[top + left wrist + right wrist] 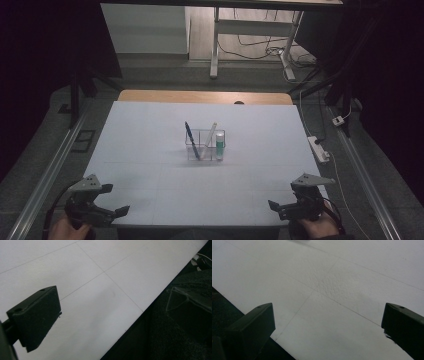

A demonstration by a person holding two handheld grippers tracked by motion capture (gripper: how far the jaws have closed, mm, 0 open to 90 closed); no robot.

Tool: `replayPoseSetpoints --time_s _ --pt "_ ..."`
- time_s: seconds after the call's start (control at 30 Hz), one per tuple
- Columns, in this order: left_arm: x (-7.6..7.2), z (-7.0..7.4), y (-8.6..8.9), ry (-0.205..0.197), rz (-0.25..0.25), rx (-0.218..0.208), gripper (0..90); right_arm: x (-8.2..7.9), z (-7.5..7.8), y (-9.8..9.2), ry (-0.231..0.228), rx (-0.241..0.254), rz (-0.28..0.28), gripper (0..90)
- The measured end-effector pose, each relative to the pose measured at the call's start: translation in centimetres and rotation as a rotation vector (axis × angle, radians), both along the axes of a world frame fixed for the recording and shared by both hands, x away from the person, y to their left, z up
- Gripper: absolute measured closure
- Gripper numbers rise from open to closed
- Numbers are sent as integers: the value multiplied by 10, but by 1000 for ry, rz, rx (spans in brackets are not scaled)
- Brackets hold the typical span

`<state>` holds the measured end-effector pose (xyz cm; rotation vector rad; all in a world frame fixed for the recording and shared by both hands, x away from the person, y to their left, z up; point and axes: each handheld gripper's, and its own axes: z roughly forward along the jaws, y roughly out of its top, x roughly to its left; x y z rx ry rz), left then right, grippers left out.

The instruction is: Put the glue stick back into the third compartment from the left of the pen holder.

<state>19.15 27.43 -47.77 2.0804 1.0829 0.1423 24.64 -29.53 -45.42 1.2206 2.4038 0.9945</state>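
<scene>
A clear plastic holder (202, 151) with compartments stands at the middle of the white table (150, 170). In it a blue pen (191, 140) leans left, a pale stick-like pen (210, 134) leans right, and a small green-and-white tube (219, 145) stands upright at its right end. My left gripper (118, 213) rests at the near left corner, jaws wide apart over bare table. My right gripper (278, 207) sits at the near right corner, also open and holding nothing. Each gripper view looks between its own black jaws, left gripper (112, 315) and right gripper (327, 327), at the white surface near the table's front edge.
A wooden strip (205, 96) runs along the table's far edge. Metal rails (50, 170) flank both sides. A white power strip (318, 148) and cables lie on the floor to the right. Table legs (215, 50) stand beyond.
</scene>
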Motion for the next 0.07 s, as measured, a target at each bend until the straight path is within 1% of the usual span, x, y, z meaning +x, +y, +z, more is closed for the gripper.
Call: replayPoseSetpoints --time_s 0.07 --pt "1 1 0 -2 -1 -4 0 0 0 0 2 -4 0 0"
